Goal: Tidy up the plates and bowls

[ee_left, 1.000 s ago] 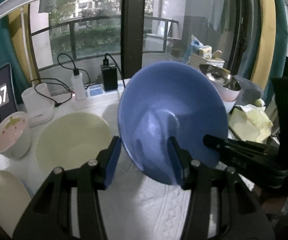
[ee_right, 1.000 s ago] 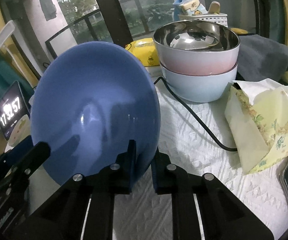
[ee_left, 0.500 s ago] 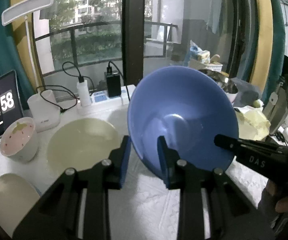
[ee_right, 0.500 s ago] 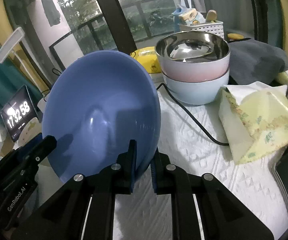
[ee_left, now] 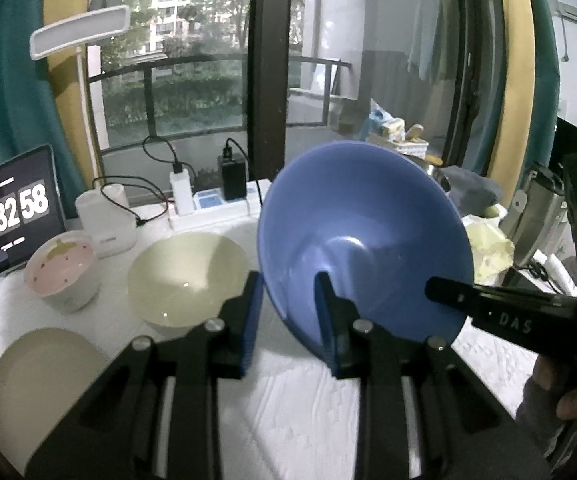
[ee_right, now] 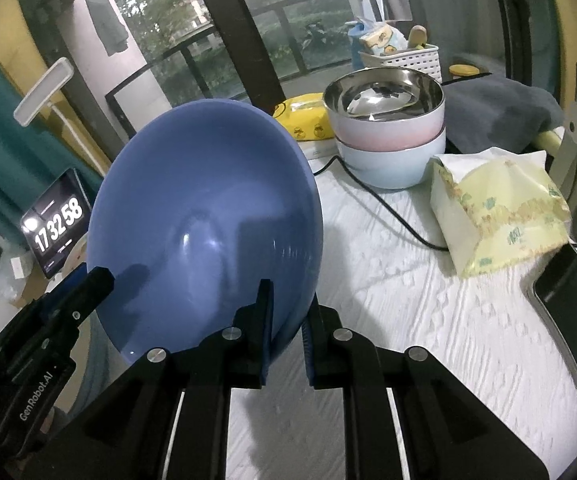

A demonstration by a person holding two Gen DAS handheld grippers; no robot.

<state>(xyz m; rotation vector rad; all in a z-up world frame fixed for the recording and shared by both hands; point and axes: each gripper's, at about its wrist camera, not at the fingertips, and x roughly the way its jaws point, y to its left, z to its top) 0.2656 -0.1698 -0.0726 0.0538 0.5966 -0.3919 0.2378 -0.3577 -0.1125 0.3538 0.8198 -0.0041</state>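
Fingers of the right gripper [ee_right: 286, 326] are pinched on the rim of the blue bowl [ee_right: 204, 232], which is held tilted above the white tablecloth [ee_right: 428, 320]. The other side of the rim is squeezed by the left gripper [ee_left: 288, 314], its jaws closed on it. The bowl's underside is hidden. The pale green bowl [ee_left: 186, 276] sits just left.

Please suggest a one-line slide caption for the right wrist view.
Right gripper pinching the rim of a tilted round blue ceramic bowl above the white tablecloth, stacked steel-lined bowls behind.
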